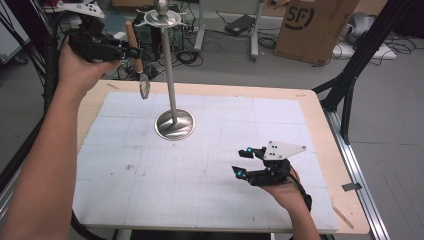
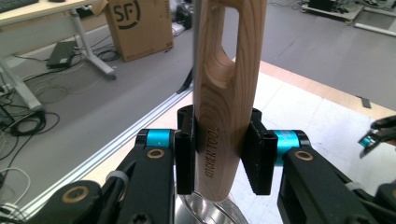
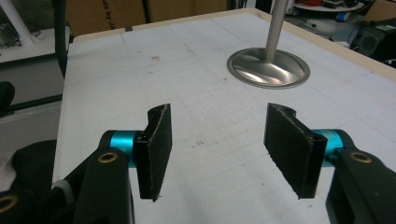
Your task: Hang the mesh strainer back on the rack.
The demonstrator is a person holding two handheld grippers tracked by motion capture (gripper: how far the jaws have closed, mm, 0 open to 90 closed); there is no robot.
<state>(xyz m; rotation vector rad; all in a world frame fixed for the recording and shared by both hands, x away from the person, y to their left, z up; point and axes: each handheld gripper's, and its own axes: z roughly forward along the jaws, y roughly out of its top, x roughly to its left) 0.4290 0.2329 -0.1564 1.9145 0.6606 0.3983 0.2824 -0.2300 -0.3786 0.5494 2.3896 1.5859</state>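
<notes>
My left gripper [image 1: 131, 50] is raised above the table's far left corner, shut on the wooden handle [image 1: 132, 42] of a kitchen tool. Its metal end [image 1: 144, 89] hangs down beside the pole [image 1: 169, 65] of a steel stand. In the left gripper view the pads [image 2: 187, 149] press both sides of the handle [image 2: 224, 93], which has a long slot near its top. The stand's round base [image 1: 174, 124] sits on the mat, and its hook ring [image 1: 162, 17] is at the top. My right gripper [image 1: 240, 162] rests low at the front right, open with nothing between its pads [image 3: 154, 144].
A white gridded mat [image 1: 200, 170] covers the wooden table [image 1: 325, 150]. A cardboard box [image 1: 315, 25] and cables lie on the floor beyond. A black frame strut [image 1: 350, 75] stands by the right edge. The stand base [image 3: 268, 67] lies ahead of my right gripper.
</notes>
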